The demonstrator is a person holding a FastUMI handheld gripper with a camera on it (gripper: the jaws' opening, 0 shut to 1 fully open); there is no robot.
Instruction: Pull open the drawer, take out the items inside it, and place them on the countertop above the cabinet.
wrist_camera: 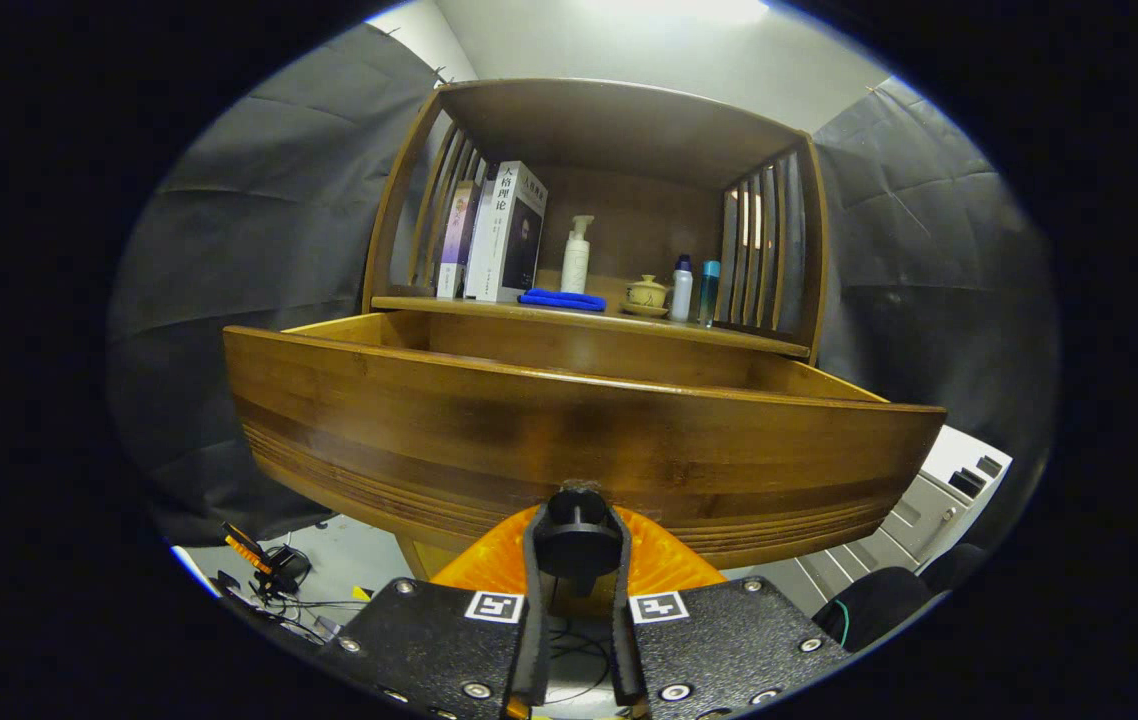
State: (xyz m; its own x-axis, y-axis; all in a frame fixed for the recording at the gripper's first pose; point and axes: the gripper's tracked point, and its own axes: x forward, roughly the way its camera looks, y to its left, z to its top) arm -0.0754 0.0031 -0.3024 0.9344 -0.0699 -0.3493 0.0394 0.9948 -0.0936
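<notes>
**Gripper view: drawer pulled out, knob clamped between the fingers**

Gripper view shows the drawer (579,430) drawn well out of the wooden cabinet (619,130), its broad front panel standing just ahead of the fingers. The dark round knob (577,535) sits low on the middle of that panel. The gripper (577,545) is closed on this knob, one finger pressing each side of it. The inside of the drawer is hidden behind its front panel; only the upper edges of its side walls and part of the back wall can be seen, so its contents cannot be told.

Directly above the drawer lies the countertop (489,306), which forms the floor of an open shelf bay with slatted sides. On the countertop, above the drawer's left part, two books (504,235) stand upright side by side. Next to them, toward the middle, a folded blue cloth (562,299) lies flat, and a white pump bottle (577,255) stands behind it. Further right sits a small lidded ceramic cup (647,294) on a saucer, then a white bottle with a blue cap (681,288) and a slim teal bottle (709,290), close together near the right slats.

Below the drawer to the left, cables and a small device (264,570) lie on the pale floor. Below the drawer to the right stands a light grey unit (929,510). Dark cloth walls hang on both sides of the cabinet.
</notes>
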